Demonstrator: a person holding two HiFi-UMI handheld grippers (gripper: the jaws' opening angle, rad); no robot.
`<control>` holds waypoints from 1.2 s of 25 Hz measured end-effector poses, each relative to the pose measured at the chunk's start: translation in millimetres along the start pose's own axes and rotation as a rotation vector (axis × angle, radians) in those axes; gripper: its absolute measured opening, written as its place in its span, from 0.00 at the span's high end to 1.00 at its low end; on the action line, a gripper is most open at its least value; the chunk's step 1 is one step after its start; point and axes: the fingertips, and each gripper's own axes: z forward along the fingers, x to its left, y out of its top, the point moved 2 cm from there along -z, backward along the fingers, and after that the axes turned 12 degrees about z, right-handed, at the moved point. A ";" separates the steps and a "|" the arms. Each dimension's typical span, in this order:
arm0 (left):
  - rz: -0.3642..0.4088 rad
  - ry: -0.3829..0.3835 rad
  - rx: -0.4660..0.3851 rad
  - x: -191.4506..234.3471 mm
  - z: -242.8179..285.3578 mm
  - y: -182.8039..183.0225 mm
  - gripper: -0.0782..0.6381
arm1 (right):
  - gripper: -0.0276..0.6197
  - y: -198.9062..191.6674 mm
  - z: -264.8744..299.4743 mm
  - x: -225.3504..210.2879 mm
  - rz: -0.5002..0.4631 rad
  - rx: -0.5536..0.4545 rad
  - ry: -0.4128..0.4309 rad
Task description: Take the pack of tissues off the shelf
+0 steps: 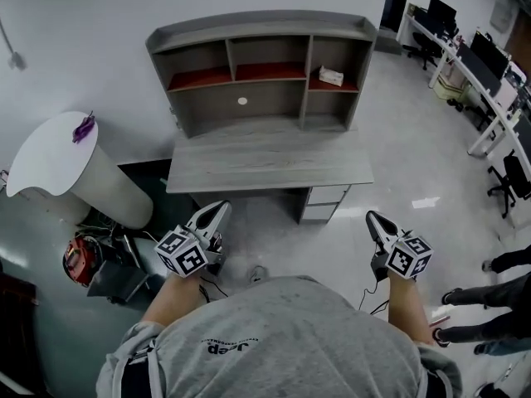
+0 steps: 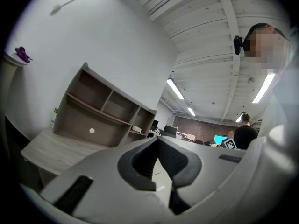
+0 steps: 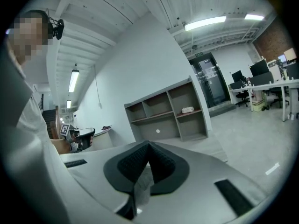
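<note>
A small white pack of tissues (image 1: 331,76) lies on the red shelf board in the right compartment of the grey shelf unit (image 1: 261,25), which stands on a grey desk (image 1: 267,166). Both grippers are held low near my body, well short of the desk. My left gripper (image 1: 222,207) is shut with nothing in it; its jaws meet at the tip in the left gripper view (image 2: 158,139), where the tissues (image 2: 136,129) show far off. My right gripper (image 1: 372,216) is also shut and empty (image 3: 149,143), pointing toward the shelf unit with the tissues (image 3: 187,109) in the distance.
A white round-topped stand (image 1: 50,152) with a purple thing (image 1: 83,128) on it is left of the desk. A red object (image 1: 79,257) and cables lie on the floor beside it. Office desks and chairs (image 1: 489,98) line the right side, and a person's legs (image 1: 489,332) are at the right edge.
</note>
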 end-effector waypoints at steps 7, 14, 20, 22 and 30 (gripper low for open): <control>0.016 -0.069 0.014 116.0 46.0 26.8 0.86 | 0.96 45.9 123.5 13.1 -0.020 -0.042 -0.018; -0.004 -0.108 0.007 187.5 67.9 39.2 0.86 | 0.96 74.4 198.3 19.5 -0.038 -0.050 -0.048; -0.024 -0.110 -0.020 222.6 73.5 42.1 0.86 | 0.96 89.1 230.6 13.1 -0.051 -0.035 -0.085; -0.027 -0.109 -0.022 227.8 75.8 40.7 0.86 | 0.96 93.6 237.6 7.9 -0.052 -0.036 -0.091; -0.012 -0.063 0.006 239.1 101.7 37.4 0.86 | 0.95 118.8 272.9 -28.2 -0.050 -0.035 -0.058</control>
